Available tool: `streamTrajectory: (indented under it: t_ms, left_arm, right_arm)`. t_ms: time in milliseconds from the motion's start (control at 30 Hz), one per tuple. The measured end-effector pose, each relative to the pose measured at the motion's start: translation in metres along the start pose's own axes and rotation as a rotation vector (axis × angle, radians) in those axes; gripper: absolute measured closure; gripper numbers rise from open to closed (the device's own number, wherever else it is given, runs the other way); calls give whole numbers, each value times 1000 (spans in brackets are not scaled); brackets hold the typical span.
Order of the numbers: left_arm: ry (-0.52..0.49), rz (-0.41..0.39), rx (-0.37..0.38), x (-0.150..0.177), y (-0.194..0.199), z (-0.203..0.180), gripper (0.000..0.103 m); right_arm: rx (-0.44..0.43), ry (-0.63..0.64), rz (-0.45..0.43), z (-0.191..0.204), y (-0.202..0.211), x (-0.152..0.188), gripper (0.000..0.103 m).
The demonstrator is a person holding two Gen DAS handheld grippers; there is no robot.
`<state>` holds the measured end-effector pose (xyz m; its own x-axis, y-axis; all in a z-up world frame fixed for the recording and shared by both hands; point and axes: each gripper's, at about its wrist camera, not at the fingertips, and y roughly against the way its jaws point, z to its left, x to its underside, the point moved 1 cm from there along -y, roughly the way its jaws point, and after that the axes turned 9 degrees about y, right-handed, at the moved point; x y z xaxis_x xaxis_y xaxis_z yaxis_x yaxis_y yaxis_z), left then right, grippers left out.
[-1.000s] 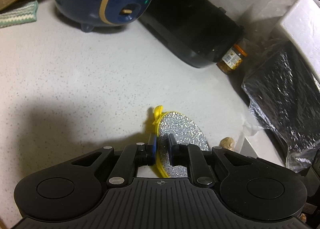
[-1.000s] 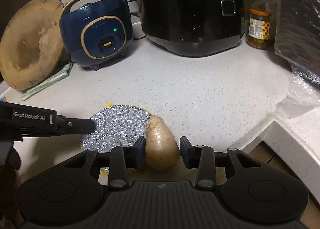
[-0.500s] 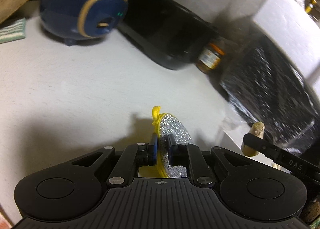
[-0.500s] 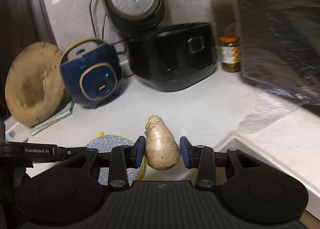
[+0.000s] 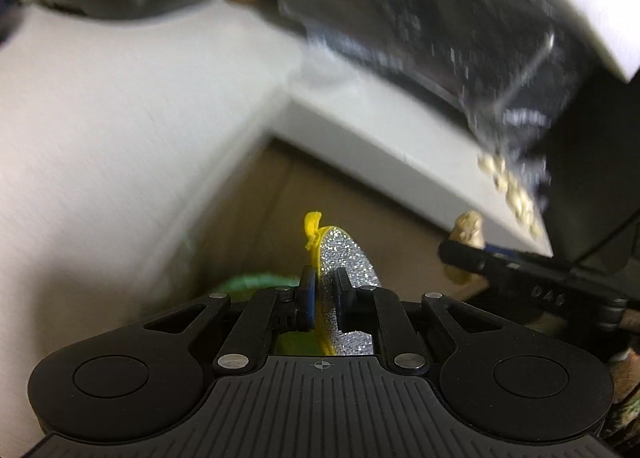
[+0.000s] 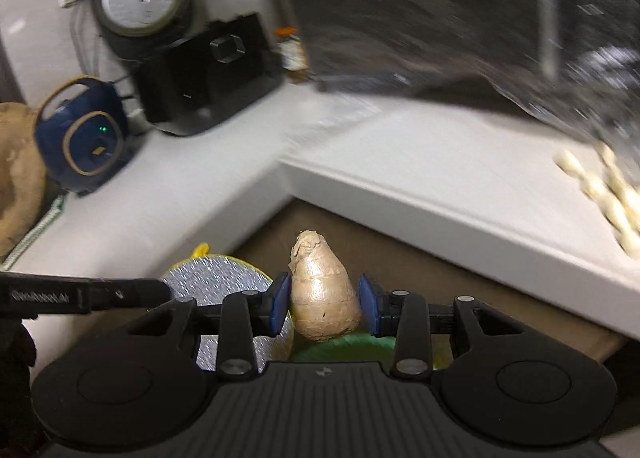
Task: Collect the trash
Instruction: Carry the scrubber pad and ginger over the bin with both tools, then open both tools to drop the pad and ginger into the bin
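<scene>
My left gripper (image 5: 323, 290) is shut on a round silver glitter pad with a yellow rim (image 5: 347, 258), held on edge off the counter. The pad (image 6: 216, 282) also shows flat in the right wrist view, with the left gripper's finger (image 6: 120, 294) on it. My right gripper (image 6: 323, 300) is shut on a tan, cone-shaped piece of ginger root (image 6: 324, 298), seen from the side as the ginger (image 5: 468, 228) at the right of the left wrist view. A green rim (image 6: 344, 346) shows just below both held things, with another glimpse of that green rim (image 5: 256, 282) by the left fingers.
The white counter (image 6: 460, 178) forms an inner corner around a brown floor gap (image 6: 420, 258). A blue cooker (image 6: 86, 138), a black appliance (image 6: 208, 74), a jar (image 6: 294, 54) and a black plastic-wrapped bulk (image 6: 460, 18) stand on it. Pale beads (image 6: 612, 194) lie at right.
Both grippers have swung right off the counter with their loads, now over the brown gap by the counter corner. The green rim has come into view below them. The views are motion-blurred.
</scene>
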<state>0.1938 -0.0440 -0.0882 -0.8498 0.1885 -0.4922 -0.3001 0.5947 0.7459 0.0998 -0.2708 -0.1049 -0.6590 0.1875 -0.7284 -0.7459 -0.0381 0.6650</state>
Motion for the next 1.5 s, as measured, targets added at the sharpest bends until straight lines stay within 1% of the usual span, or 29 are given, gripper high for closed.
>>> streamTrajectory:
  t_ms: [67, 133, 233, 433, 467, 567, 633, 667, 733, 767, 833, 867, 900, 1000, 1100, 1200, 1300, 1367, 1400, 1433, 1500]
  left_arm:
    - [2, 52, -1, 10, -18, 0, 90]
    - [5, 110, -24, 21, -39, 4, 90]
    - [38, 208, -62, 41, -78, 19, 90]
    - [75, 362, -229, 95, -169, 59, 90]
    - [92, 384, -251, 104, -183, 66, 90]
    - [209, 418, -281, 124, -216, 90, 90]
    - [242, 432, -321, 135, -237, 103, 90]
    - [251, 447, -322, 139, -247, 107, 89]
    - [270, 499, -292, 148, -264, 118, 88]
    - [276, 505, -303, 149, -268, 121, 87]
    - [277, 476, -364, 145, -265, 125, 84]
    - [274, 457, -381, 142, -261, 126, 83]
    - [276, 438, -381, 137, -257, 125, 84]
    - [282, 413, -338, 124, -242, 119, 84]
    - [264, 369, -288, 110, -220, 102, 83]
    - [231, 296, -227, 92, -198, 80, 83]
    - [192, 220, -176, 71, -172, 64, 83]
    - [183, 175, -158, 59, -155, 56, 83]
    - [183, 154, -146, 53, -148, 53, 83]
    - [187, 137, -136, 48, -141, 51, 83]
    - [194, 107, -120, 41, -131, 48, 83]
  right_arm:
    - [18, -29, 18, -12, 3, 13, 66]
    - [27, -54, 31, -22, 4, 26, 66]
    - [53, -99, 60, -36, 0, 47, 66]
    - [98, -202, 147, -53, -10, 97, 66]
    - [103, -212, 161, -53, -11, 105, 66]
    - [103, -248, 204, -56, -18, 126, 66]
    - [108, -264, 238, -56, -23, 141, 66]
    - [107, -271, 255, -56, -25, 148, 66]
    - [108, -279, 285, -55, -28, 159, 66]
    - [109, -280, 296, -55, -30, 163, 66]
    - [110, -285, 309, -56, -33, 166, 66]
    - [113, -289, 313, -57, -35, 168, 66]
    - [114, -294, 318, -58, -37, 169, 66]
    - [108, -305, 343, -59, -50, 170, 66]
    - [81, -293, 379, -58, -68, 174, 66]
    - [43, -295, 422, -55, -90, 180, 66]
    - [5, -323, 470, -50, -120, 187, 66]
    - [-48, -357, 509, -48, -143, 195, 64]
    - [-80, -384, 528, -48, -152, 199, 60]
    - [-111, -424, 549, -49, -163, 204, 54]
    - [-137, -480, 571, -52, -173, 209, 50]
